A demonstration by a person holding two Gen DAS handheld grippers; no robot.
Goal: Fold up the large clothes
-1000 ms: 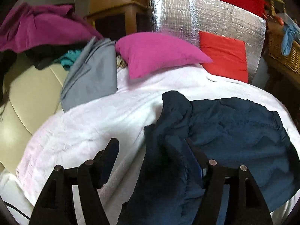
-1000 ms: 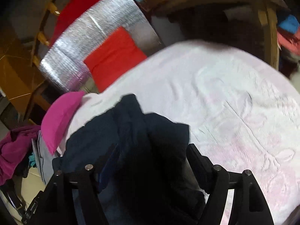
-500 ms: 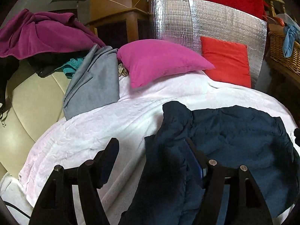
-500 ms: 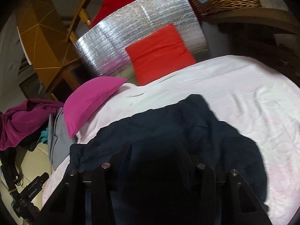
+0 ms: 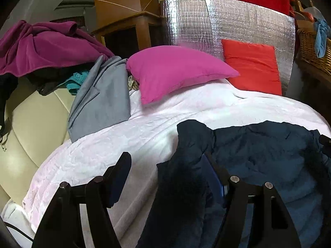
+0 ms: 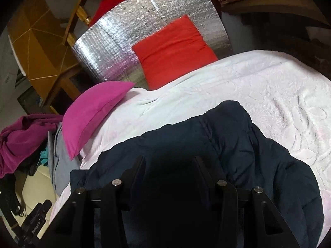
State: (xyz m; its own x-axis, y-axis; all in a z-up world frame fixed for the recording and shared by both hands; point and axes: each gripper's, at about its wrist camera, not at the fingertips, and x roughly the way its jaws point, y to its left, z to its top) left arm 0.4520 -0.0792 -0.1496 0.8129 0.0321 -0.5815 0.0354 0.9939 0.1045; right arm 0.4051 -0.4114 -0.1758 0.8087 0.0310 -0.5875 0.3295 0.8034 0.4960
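Left wrist view shows the left gripper (image 5: 167,165) at the bottom, its jaws wide apart. A fold of the navy jacket (image 5: 269,155) rises between the fingers and lies against the right finger; the left finger stands free over the white blanket (image 5: 124,144). Whether the fabric is pinched, one cannot tell. The jacket lies crumpled on the blanket, toward its right side.

Right wrist view shows the right gripper (image 6: 169,161) low over the same jacket (image 6: 238,144). Its jaws are at a middle width and dark fabric fills the gap between them, but a grip cannot be confirmed.

Farther back, a pink pillow (image 5: 173,72) lies on the blanket, with a grey garment (image 5: 103,99) beside it at the left. Behind stand a red cushion (image 5: 252,66) and a silver panel (image 5: 206,20).
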